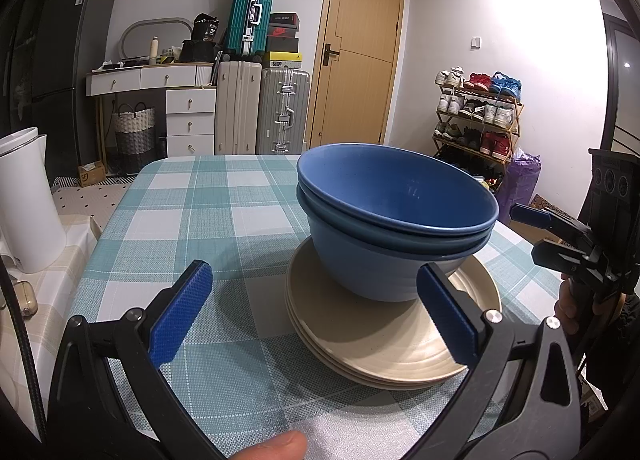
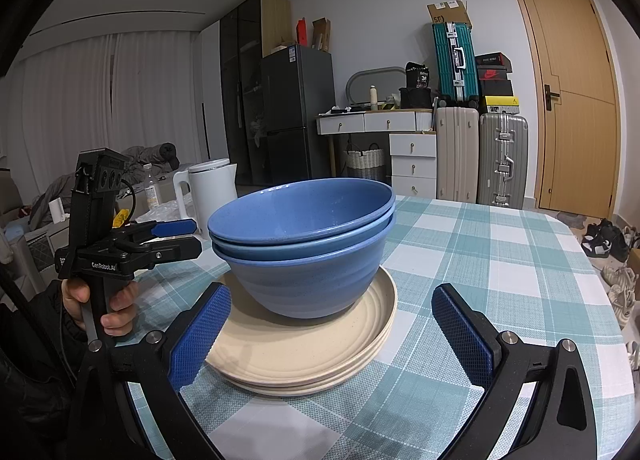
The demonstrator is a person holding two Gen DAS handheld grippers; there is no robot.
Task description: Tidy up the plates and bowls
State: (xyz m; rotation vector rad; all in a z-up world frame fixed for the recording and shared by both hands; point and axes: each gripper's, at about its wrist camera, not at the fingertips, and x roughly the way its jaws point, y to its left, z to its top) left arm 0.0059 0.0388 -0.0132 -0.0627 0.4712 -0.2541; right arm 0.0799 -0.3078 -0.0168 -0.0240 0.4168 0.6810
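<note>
Bowls (image 1: 396, 220): stacked on plates (image 1: 384, 340) (count unclear)
Left gripper (image 1: 316, 312): wide, empty
Right gripper (image 2: 332, 336): wide, empty
Surface (image 1: 224, 212): near edge cut off

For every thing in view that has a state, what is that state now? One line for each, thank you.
Blue bowls: nested in one stack, upright, empty, standing on the plates.
Beige plates: stacked flat on the checked tablecloth.
Left tool: open, holding nothing.
Right tool: open, holding nothing.
Wooden door: closed.
White kettle: upright, lid down.
</note>
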